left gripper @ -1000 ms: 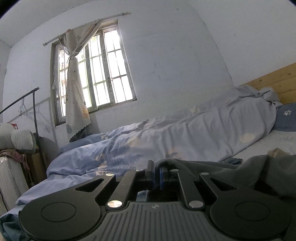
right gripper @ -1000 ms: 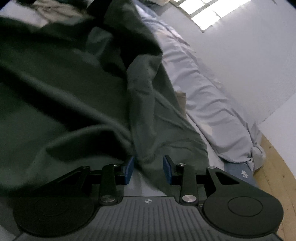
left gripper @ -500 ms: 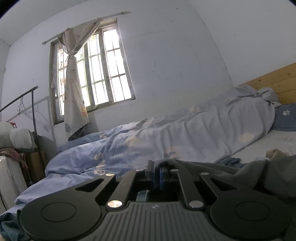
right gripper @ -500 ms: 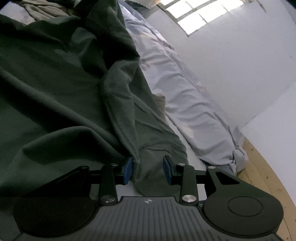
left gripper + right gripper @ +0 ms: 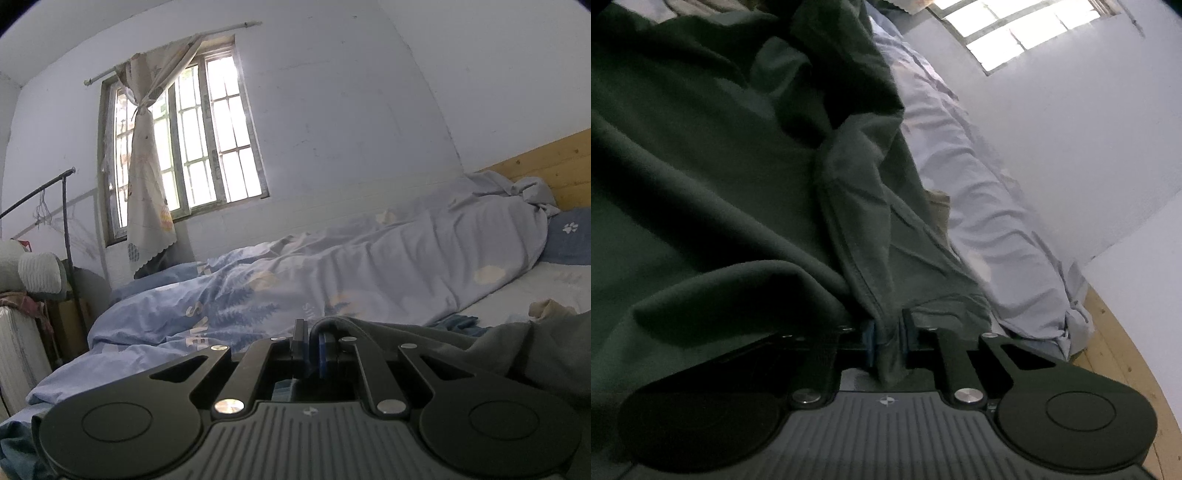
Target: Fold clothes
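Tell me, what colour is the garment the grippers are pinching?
Dark green, plain with no pattern. The garment shows best in the right wrist view.

Garment point(image 5: 713, 177): dark green, plain, no print; reads grey-green in left wrist view point(image 5: 517, 354). Duvet point(image 5: 332, 280) along the bed's wall edge: pale lavender-blue w/ dark blue fern-leaf print, cream blotches, white lettering. Pillow point(image 5: 570, 236) at headboard end: mid blue w/ white paw print. Headboard point(image 5: 554, 166): light yellow pine, knots showing. Sheet point(image 5: 546, 284): whitish-blue. Curtain point(image 5: 146, 192): cream w/ faint orange and blue motifs. Walls point(image 5: 351, 110): white. Both grippers: black bodies, blue pads on left gripper point(image 5: 314, 343) and right gripper point(image 5: 886, 339). Small beige cloth point(image 5: 550, 308) beside the garment.
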Demonstrator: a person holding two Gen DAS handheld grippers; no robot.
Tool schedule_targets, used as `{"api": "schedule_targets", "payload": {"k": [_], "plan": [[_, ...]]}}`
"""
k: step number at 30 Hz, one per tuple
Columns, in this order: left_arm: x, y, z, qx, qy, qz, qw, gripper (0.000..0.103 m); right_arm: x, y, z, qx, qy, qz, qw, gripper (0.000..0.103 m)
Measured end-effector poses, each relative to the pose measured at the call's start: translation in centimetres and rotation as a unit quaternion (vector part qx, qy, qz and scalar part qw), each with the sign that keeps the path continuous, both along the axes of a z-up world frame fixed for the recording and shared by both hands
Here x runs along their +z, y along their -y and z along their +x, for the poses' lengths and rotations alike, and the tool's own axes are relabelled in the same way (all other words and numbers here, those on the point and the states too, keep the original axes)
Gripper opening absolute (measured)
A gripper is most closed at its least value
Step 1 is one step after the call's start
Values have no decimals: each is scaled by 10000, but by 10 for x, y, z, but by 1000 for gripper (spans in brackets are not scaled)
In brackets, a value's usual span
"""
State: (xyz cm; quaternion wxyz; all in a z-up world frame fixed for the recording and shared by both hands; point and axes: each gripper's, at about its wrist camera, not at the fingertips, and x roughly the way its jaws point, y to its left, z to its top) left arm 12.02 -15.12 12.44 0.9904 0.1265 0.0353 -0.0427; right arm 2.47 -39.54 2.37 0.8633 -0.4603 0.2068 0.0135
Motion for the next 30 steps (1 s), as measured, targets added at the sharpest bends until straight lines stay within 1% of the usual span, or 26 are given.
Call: {"api": "schedule_targets", "payload": {"k": [1,4,9,14,17,20,24,28,30], "plan": [[1,-1,0,6,-8,-39,10000,6,3,1,-1,-46,69,34,10000,4],[4,-3,-3,3,-2,-156,9999,5,19,6,-4,-210,328,328,9987,3],[15,-8,-16,-57,22,-381,9993,5,57,16,-17,-370,797,936,9917,2],[40,-26,-46,-6,160,-644,9978,5,108,30,-43,-727,1396,1572,9749,2],[61,-45,-71,160,155,-1068,9940,5,140,38,-67,-815,1776,1746,9651,2],[87,-66,-103,227,240,-1441,9890,5,179,45,-91,-798,2148,1863,9554,2],[138,-81,-147,207,575,-1581,9855,5,228,37,-121,-543,2680,1875,9434,1],[202,-97,-190,191,1117,-1782,9774,5,274,23,-150,-290,3177,1898,9285,1],[230,-104,-209,177,1386,-1848,9728,5,292,16,-164,-165,3457,1652,9235,1]]}}
